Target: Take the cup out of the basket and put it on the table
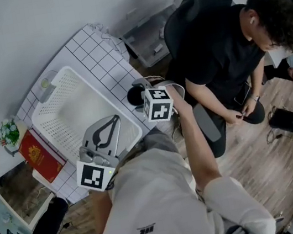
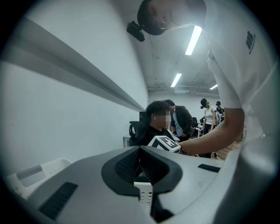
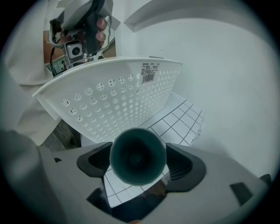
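Right at the near rim of the basket [image 1: 65, 72], the left gripper [image 1: 112, 120] is clamped shut on the perforated wall, probably so the basket is steadied while the cup gets lifted clear. Just past that, by the table's [image 1: 89, 48] right edge beside the basket, the dark cup [image 3: 137, 151] is pinched by its sides between the right gripper's [image 3: 138, 162] jaws over the checked cloth. It looks ready to be set down, though contact can't be made out.
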Tool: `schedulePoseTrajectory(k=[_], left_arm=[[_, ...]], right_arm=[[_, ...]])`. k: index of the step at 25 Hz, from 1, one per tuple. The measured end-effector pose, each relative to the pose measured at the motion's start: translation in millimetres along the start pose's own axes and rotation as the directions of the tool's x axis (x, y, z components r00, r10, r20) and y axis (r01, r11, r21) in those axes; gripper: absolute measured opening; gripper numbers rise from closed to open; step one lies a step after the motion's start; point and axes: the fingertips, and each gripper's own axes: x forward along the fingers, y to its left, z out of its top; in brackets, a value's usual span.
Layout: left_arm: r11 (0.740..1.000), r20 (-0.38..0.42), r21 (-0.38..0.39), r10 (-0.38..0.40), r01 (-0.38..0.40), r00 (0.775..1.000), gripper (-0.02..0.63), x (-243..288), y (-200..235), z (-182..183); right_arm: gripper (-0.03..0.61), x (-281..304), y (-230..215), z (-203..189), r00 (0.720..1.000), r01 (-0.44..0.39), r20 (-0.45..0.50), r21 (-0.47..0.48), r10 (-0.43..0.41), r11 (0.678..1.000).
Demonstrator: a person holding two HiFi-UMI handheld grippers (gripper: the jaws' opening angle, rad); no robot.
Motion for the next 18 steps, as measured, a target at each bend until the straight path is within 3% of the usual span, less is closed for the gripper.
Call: schedulePoseTrajectory(k=[18], left_arm=[[1.0,-0.001,0.001,0.006,-0.006,1.0,0.011,-2.3,-4.0,-0.9]], right_arm=[[0.388,1.5,2.7,0.6,1.0,-0.006,-0.007,-0.025,0.006,1.0]])
